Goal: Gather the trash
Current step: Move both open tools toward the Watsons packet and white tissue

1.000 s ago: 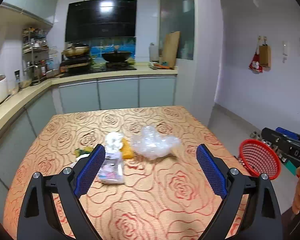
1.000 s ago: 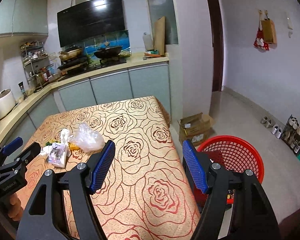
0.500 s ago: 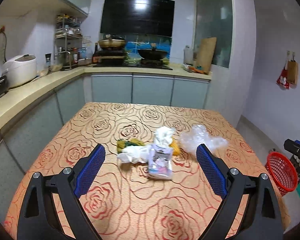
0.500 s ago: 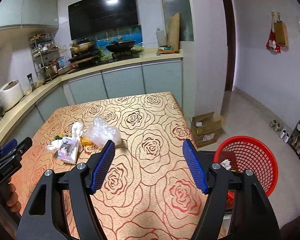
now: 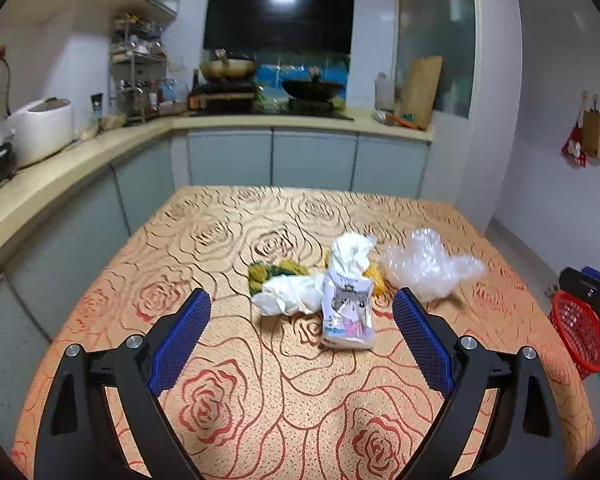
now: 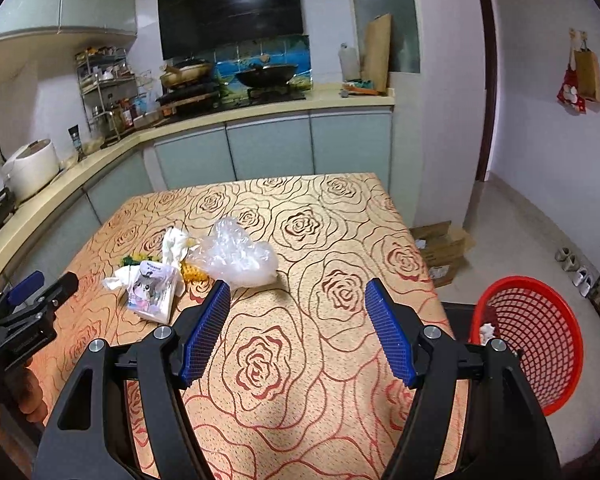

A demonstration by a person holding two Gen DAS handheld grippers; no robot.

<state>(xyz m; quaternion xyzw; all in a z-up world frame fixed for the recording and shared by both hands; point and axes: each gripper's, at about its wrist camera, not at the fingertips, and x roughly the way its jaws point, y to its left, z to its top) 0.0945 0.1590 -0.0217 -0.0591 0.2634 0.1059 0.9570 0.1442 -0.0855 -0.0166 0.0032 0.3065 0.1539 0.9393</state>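
Note:
A small heap of trash lies mid-table: a printed tissue packet (image 5: pixel 347 312) (image 6: pixel 153 292), crumpled white paper (image 5: pixel 288 300) (image 6: pixel 175 242), a clear plastic bag (image 5: pixel 428 264) (image 6: pixel 236 254) and green-and-yellow scraps (image 5: pixel 272 271). My left gripper (image 5: pixel 302 334) hangs open just short of the packet, nothing between its blue pads. My right gripper (image 6: pixel 298 330) is open over bare cloth, with the plastic bag just beyond its left pad. A red mesh basket (image 6: pixel 540 332) (image 5: pixel 580 332) stands on the floor off the table's right edge, with a bit of white trash inside.
The table (image 5: pixel 220 248) wears an orange rose-patterned cloth. Kitchen counters (image 5: pixel 72 164) run behind and to the left, bearing a rice cooker (image 5: pixel 40 128) and a stove with pans. Cardboard boxes (image 6: pixel 444 248) and shoes sit on the floor to the right.
Both views have swung and dipped toward the trash heap. The heap now sits between the left gripper's pads in its view, and closer in the right view. Both grippers' jaws kept the same width.

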